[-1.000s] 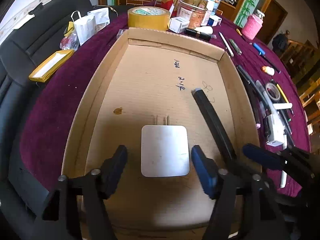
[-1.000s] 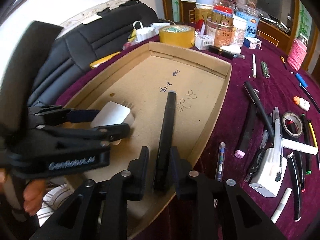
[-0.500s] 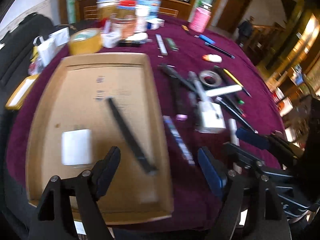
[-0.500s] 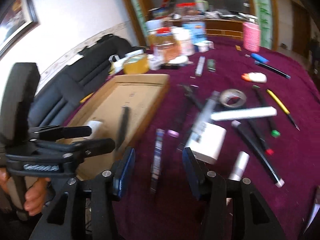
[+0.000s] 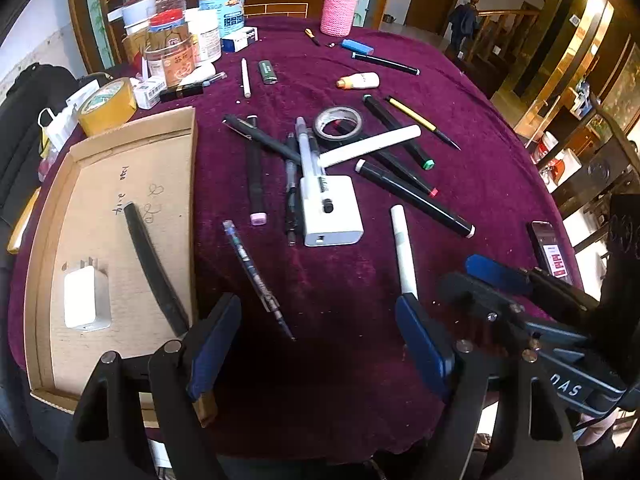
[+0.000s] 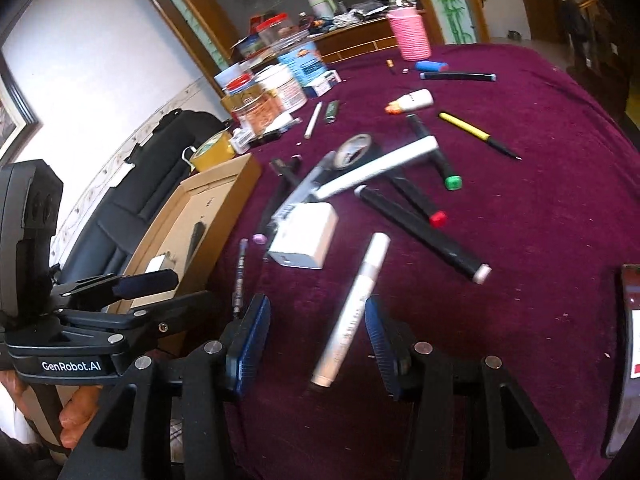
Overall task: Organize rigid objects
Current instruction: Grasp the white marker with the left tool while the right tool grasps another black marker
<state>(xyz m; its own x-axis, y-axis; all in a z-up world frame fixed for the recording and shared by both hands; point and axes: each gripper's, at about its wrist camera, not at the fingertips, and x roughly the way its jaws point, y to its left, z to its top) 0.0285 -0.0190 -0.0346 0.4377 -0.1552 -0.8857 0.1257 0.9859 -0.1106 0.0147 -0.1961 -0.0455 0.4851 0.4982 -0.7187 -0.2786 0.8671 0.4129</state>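
While your right hand-held gripper (image 6: 316, 336) is hanging wide open around the white marker (image 6: 352, 312), its jaws are straddling the barrel, likely for a crosswise grip. Your left hand-held gripper (image 5: 320, 340) is gaping empty over the counter (image 5: 500, 168), since the charger (image 5: 86, 300) and black pen (image 5: 154, 270) are lying in the box (image 5: 44, 216).

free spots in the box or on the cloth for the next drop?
Box: bare floor at the far end, beyond the charger and black pen. Cloth: bare strip on the near edge, and on the right between the black marker and phone. Crowded: the pile around the power bank and tape ring.
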